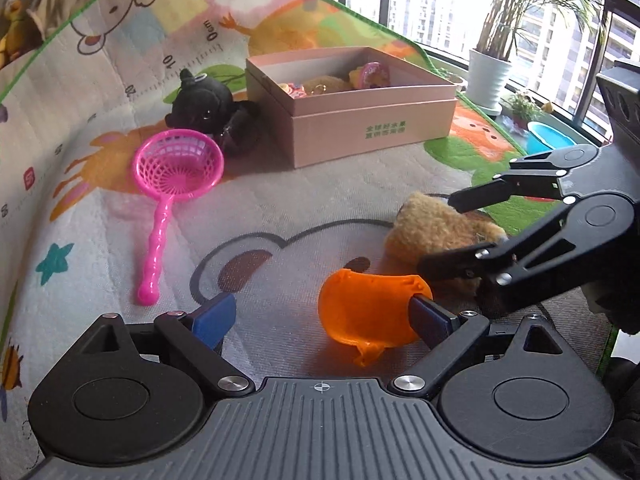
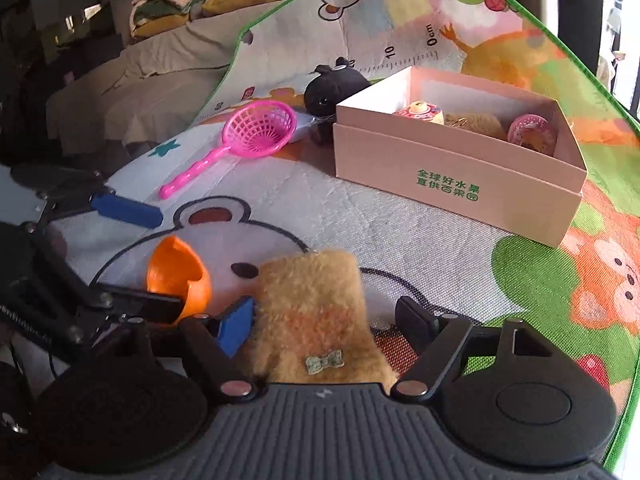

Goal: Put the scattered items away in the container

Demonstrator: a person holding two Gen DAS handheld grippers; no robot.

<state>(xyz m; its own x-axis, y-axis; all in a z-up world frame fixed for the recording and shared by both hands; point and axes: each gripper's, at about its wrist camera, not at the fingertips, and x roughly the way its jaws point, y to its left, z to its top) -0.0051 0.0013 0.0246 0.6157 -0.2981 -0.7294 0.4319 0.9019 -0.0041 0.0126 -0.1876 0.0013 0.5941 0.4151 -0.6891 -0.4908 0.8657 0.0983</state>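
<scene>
Two hand-held grippers work over a cartoon-printed play mat (image 1: 280,200) strewn with toys. Low in the left wrist view, the left gripper (image 1: 320,316) has its blue-padded jaws spread wide; the orange plastic cup (image 1: 368,308) lies on its side between them, against the right-hand jaw, while the left-hand pad stands clear of it, so nothing is clamped. At the right edge of that view the right gripper (image 1: 440,236) reaches in with its black fingers on either side of the tan plush toy (image 1: 436,228). In the right wrist view that tan plush toy (image 2: 316,320) fills the lower middle, lying between the right gripper's (image 2: 328,320) jaws; the blue pad at the left presses into its fur, while the black finger at the right sits just beside its edge, and whether it touches cannot be told, so the jaws are not firmly closed on it. A small green bow (image 2: 324,361) is stitched on the plush. The pink cardboard box (image 1: 360,120), with green printing on its side, stands in the upper middle of the left wrist view, already holding several small toys. A black plush toy (image 1: 208,104) lies just left of the box, touching it, and a pink plastic strainer (image 1: 176,184) lies on the mat in front of that plush, handle towards the camera. A potted plant (image 1: 490,76) stands by the window at the upper right.
</scene>
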